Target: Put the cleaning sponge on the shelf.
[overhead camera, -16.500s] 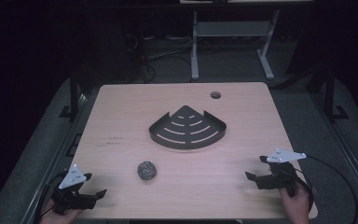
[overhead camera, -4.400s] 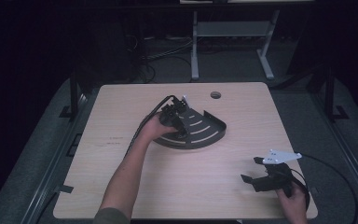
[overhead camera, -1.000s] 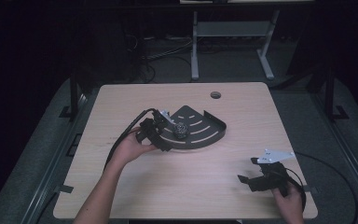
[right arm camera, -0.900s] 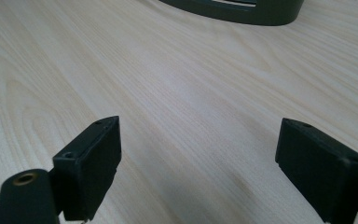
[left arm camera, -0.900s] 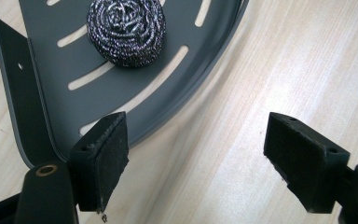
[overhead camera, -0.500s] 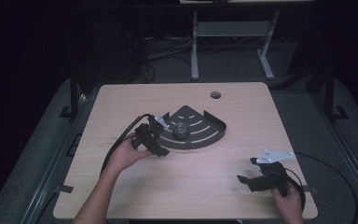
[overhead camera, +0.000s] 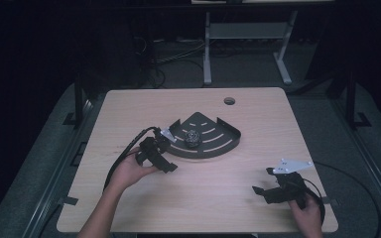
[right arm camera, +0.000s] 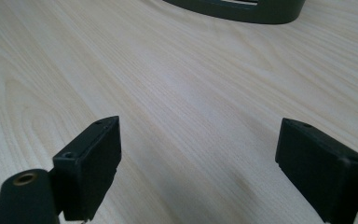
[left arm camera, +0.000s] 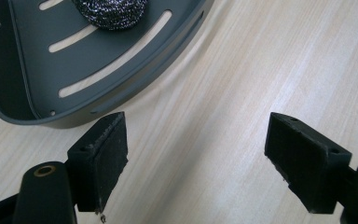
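A dark grey fan-shaped slotted rack [overhead camera: 213, 144] lies mid-table, and a steel-wool scrubber [overhead camera: 193, 137] rests inside it. The scrubber [left arm camera: 109, 11] appears at the top of the left gripper view, on the rack [left arm camera: 37, 70]. My left gripper [overhead camera: 161, 156] hovers just off the rack's left front rim, open and empty [left arm camera: 196, 154]. My right gripper [overhead camera: 263, 186] sits near the table's front right, open with bare wood between its jaws [right arm camera: 198, 168]; the rack's rim [right arm camera: 242, 11] lies far ahead of it.
A round cable hole [overhead camera: 229, 101] is in the tabletop at the back right. Cables trail from both grippers off the table's front edge. A white metal stand [overhead camera: 245, 39] stands on the floor behind the table.
The scrubber went from the table's front left into the rack. Over the last second my left gripper has drawn back from the rack toward the front left, empty. The right gripper barely moved.
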Demonstrator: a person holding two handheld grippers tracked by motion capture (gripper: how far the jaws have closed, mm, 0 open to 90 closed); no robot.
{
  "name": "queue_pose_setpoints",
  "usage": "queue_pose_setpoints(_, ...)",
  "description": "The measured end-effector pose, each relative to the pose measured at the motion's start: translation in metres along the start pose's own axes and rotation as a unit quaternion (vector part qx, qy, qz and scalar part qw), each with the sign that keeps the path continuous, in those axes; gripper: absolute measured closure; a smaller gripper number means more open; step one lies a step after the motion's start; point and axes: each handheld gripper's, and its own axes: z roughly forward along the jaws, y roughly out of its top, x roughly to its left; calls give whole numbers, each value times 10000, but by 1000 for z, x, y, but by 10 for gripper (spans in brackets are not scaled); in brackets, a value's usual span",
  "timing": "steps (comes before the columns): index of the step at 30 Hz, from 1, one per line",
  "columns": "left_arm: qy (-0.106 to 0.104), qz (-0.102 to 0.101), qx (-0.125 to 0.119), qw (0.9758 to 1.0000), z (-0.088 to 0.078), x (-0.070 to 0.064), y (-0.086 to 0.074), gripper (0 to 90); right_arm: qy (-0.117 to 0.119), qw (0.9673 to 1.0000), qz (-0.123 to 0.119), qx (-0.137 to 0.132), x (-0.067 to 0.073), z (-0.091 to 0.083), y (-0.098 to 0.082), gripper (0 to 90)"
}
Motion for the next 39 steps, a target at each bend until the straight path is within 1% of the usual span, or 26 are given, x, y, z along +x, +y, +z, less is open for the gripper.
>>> queue_pose_setpoints(3, 21, -6, 12, 10000, -1, -1, -3, 206, -6, 10000, -12, 5, -1, 0, 0, 138)
queue_pose_setpoints(6, 23, -40, -11, 10000, -3, -3, -10, 207, -7, 10000, -12, 11, -1, 1, 0, 138)
queue_pose_setpoints(7, 23, -40, -11, 10000, -3, -3, -10, 207, -7, 10000, -12, 11, -1, 1, 0, 138)
queue_pose_setpoints(8, 30, -64, -33, 10000, -3, -4, -14, 206, -10, 10000, -17, 16, -1, 1, 0, 138)
queue_pose_setpoints(9, 30, -64, -33, 10000, -3, -4, -14, 207, -10, 10000, -17, 16, -1, 1, 0, 138)
queue_pose_setpoints(14, 28, -91, -6, 10000, -5, -5, -26, 207, -21, 10000, 8, 25, -1, 1, -1, 138)
queue_pose_setpoints(15, 28, -91, -6, 10000, -5, -5, -26, 207, -21, 10000, 8, 25, -1, 1, -1, 138)
queue_pose_setpoints(21, 43, -162, 1, 9999, -7, -6, -37, 207, -11, 10000, 14, 18, -1, 1, -1, 138)
queue_pose_setpoints(25, 41, -211, -42, 9998, -9, -7, -43, 207, -32, 10000, 9, 13, -1, 1, 0, 138)
queue_pose_setpoints(33, 86, -266, 32, 9996, -12, -10, -58, 207, -31, 10000, 23, 18, -1, 1, 0, 138)
queue_pose_setpoints(38, 104, -351, -6, 9993, -14, -12, -67, 207, -26, 10000, 49, 4, 0, 1, 0, 138)
queue_pose_setpoints(39, 112, -334, 3, 9994, -14, -12, -69, 206, -34, 10000, 25, 21, 0, 2, 0, 138)
